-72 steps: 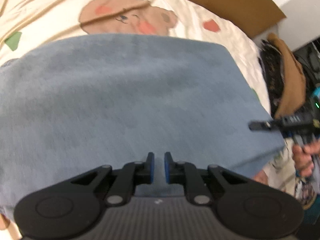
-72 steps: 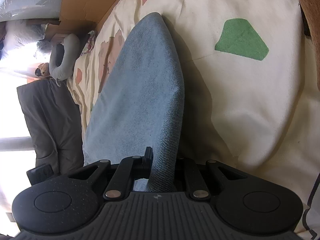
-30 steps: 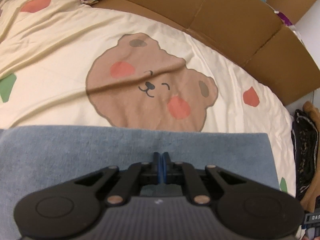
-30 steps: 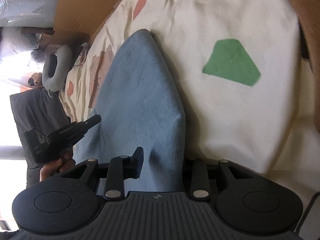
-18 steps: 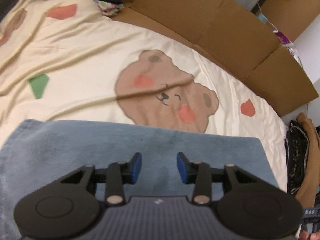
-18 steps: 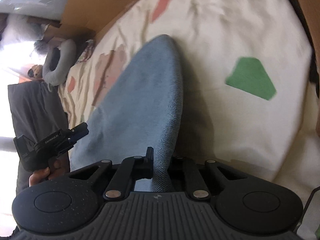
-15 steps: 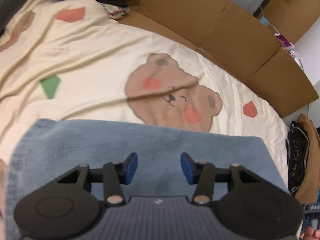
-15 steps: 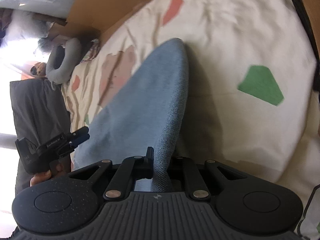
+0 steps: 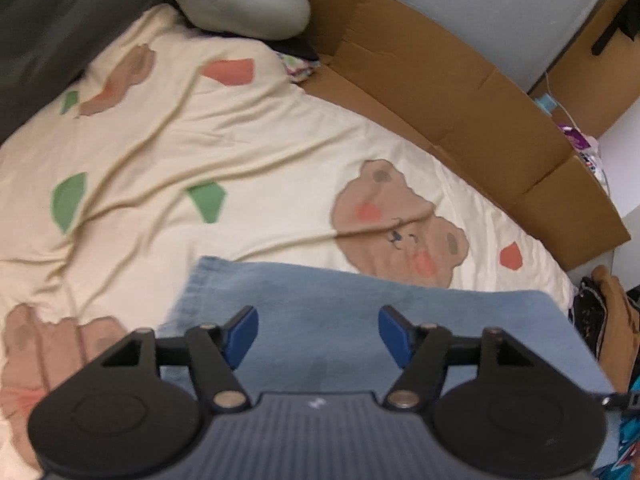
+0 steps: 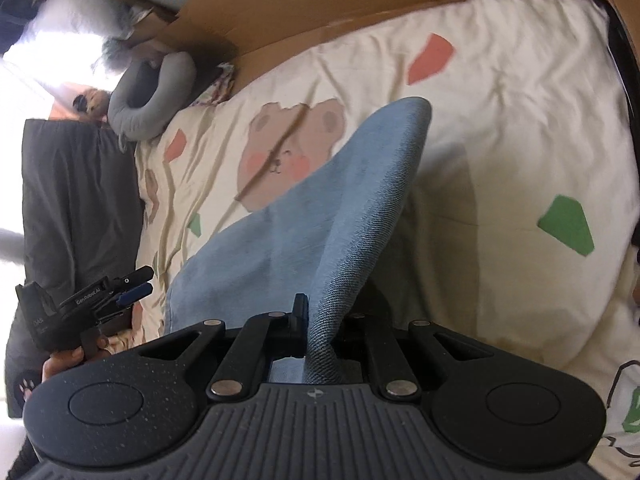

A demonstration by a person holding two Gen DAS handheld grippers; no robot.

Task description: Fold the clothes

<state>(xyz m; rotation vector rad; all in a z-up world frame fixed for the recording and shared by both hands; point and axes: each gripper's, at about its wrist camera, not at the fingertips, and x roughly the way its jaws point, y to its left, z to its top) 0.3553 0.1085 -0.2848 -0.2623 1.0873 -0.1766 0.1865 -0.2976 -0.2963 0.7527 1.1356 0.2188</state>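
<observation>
From the left wrist camera, the left gripper (image 9: 318,336) has its two blue pads spread wide apart, and nothing is between them. It hangs over a folded piece of blue denim clothing (image 9: 360,316) that lies flat on the bed. The near part of the denim is hidden under the gripper's black body. Its stitched hem shows at the left edge, and its far edge runs straight across, just below the brown bear print (image 9: 400,220). The cream bedsheet (image 9: 240,152) has lots of bare room on the far side and to the left. Brown cardboard (image 9: 440,92) stands along the far side of the bed. A grey neck pillow (image 9: 240,8) lies at the top corner. The picture is a little blurry, so small details are hard to see.

From the right wrist camera, the right gripper (image 10: 324,320) is closed tight on a fold of the denim (image 10: 320,216), which rises up into it. Its right finger is hidden behind the cloth. The denim's far end rests on the sheet (image 10: 500,120) beside the bear print. At the left edge, a hand (image 10: 66,360) holds the left gripper (image 10: 136,284), which is off the cloth there.
</observation>
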